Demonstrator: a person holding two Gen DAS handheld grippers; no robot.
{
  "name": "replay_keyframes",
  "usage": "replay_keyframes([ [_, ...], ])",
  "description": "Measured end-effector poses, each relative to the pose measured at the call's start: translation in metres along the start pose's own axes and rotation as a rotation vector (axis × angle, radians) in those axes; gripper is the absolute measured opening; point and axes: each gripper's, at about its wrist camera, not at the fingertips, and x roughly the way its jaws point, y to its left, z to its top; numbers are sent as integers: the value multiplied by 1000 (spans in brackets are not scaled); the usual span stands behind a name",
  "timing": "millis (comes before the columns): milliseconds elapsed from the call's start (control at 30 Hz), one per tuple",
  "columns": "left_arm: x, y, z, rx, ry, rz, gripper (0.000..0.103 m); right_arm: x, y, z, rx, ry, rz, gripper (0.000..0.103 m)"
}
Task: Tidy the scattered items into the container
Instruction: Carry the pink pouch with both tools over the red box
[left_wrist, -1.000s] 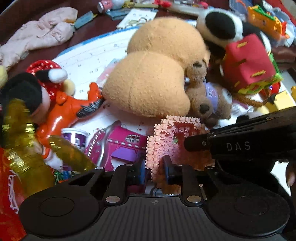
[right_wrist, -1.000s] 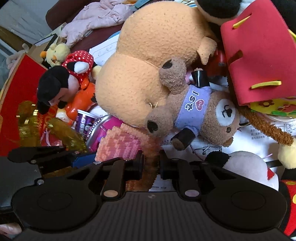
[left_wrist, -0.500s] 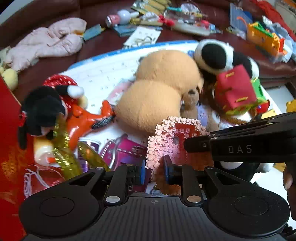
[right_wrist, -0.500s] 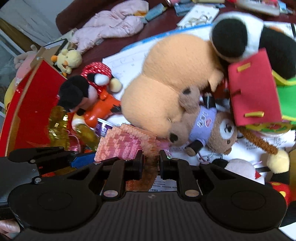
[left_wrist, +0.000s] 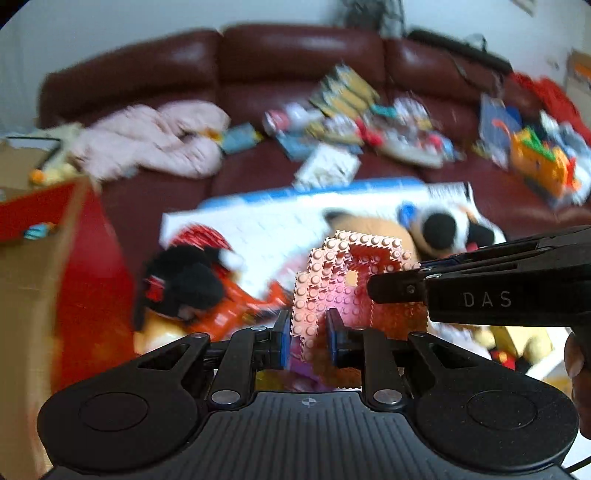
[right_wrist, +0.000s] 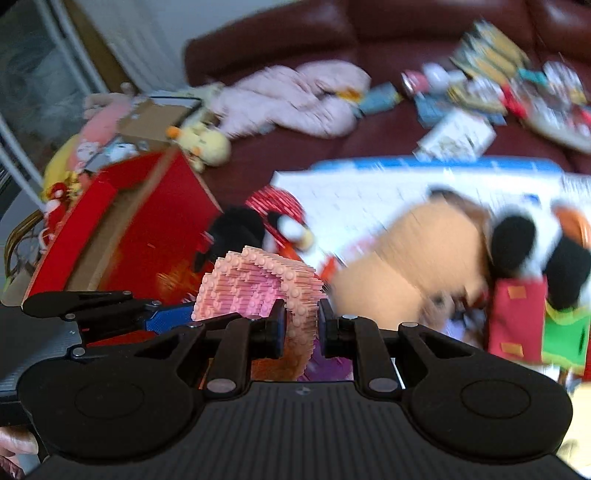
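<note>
1. Lifted clear of the toy pile since a second ago, the pink brick build (left_wrist: 332, 288) is now seen raised above the sofa (left_wrist: 295, 59), with the red box (right_wrist: 147, 229) brought into view on the left.
2. The build is gripped at once by both tools: the left gripper (left_wrist: 306, 334) is closed on its lower edge, and the right gripper (right_wrist: 301, 325) is clamped on another edge of the same piece.
3. The red box is judged to be the container; a few small items are glimpsed inside it, though blur hides what they are.
4. Much is left undone: a mouse plush (left_wrist: 184, 284), a large tan plush (right_wrist: 399, 266), a panda plush (right_wrist: 517, 240) and a red felt piece (right_wrist: 515, 317) are still spread over the white sheet (left_wrist: 266, 221).
5. Further clutter and a pink garment (left_wrist: 155, 136) remain along the sofa seat.
6. The carry towards the box appears to be under way, with release still to come.
</note>
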Motion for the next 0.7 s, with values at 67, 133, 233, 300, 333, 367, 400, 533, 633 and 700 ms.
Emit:
replay_keyframes([
  [67,-22,17,3,-26,-50,35,16,-4,25,14,-59,-28,28,20],
  [133,-48,40,3,-64,-100,86,16,-3,55,27,-119,-49,70,20],
  [233,-82,74,-5,-118,-144,171,16,6,102,39,-203,-53,142,20],
  [300,-103,99,-17,-160,-154,230,16,15,135,41,-260,-42,196,20],
  [333,-112,111,-24,-180,-154,258,17,22,152,40,-290,-31,227,20],
  [367,-120,122,-31,-201,-148,284,17,28,167,38,-313,-18,253,20],
  [400,-126,133,-39,-224,-137,312,17,37,184,35,-339,1,279,20],
  [533,-134,172,-71,-316,-62,391,17,75,230,20,-402,95,333,20],
  [633,-132,193,-94,-380,-7,407,17,100,251,6,-429,171,350,20],
  [700,-132,203,-109,-410,13,413,18,111,261,-4,-446,211,352,20],
])
